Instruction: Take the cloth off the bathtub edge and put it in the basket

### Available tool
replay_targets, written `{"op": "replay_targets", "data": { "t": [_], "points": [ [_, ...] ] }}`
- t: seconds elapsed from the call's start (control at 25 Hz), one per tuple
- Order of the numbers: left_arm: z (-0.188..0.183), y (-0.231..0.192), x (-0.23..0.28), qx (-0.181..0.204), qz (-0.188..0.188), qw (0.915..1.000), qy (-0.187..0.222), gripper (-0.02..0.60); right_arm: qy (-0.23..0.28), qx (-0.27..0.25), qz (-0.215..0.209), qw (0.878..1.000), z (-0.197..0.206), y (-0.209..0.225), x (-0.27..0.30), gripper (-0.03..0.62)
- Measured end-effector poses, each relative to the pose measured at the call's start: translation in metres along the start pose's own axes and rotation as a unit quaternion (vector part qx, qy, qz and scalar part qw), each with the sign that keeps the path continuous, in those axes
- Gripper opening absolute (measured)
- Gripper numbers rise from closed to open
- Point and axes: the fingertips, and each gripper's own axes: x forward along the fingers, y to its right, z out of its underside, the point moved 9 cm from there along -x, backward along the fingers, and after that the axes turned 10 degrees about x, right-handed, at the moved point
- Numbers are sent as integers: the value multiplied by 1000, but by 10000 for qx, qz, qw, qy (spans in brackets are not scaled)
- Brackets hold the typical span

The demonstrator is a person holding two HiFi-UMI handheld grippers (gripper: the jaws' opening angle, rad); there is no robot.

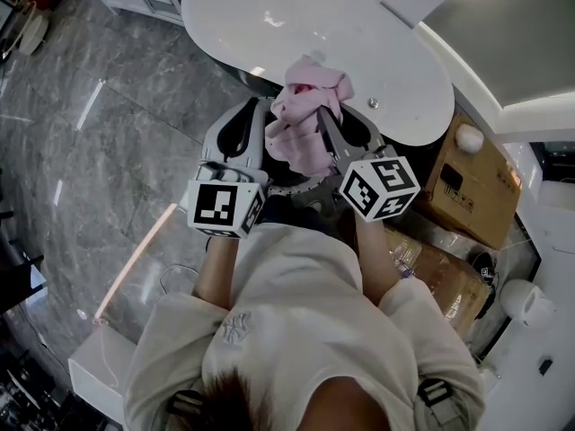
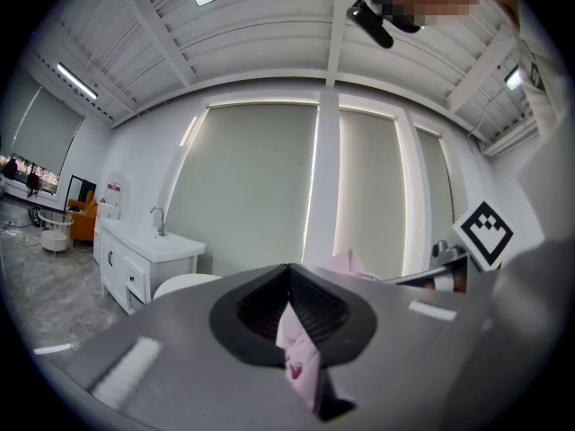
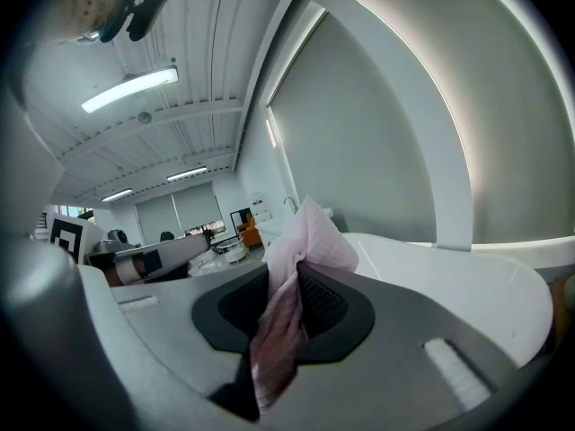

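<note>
**Now both grippers grip the pink cloth at the tub rim**

Seen from the head view, the pink cloth (image 1: 308, 108) hangs bunched between the two tools, over the near edge of the white bathtub (image 1: 296, 25). The left gripper (image 1: 268, 110) is clenched on one fold, a thin strip pinched between its dark pads (image 2: 310, 308). The right gripper (image 1: 323, 113) is clamped on a thicker wad, which stands up out of its jaws. Whether the cloth touches the rim cannot be told. A cardboard box (image 1: 472, 182) sits right of the tub.
</note>
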Motion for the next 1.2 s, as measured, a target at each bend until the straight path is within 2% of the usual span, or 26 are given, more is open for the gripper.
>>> {"op": "replay_targets", "data": {
  "t": [0.6, 1.2],
  "points": [
    [21, -3, 10, -58, 139, 9996, -237, 8, -371, 221, 144, 9990, 44, 17, 19, 66],
    [79, -7, 29, -291, 188, 9974, -638, 8, -834, 446, 472, 9944, 122, 49, 43, 66]
  ]
}}
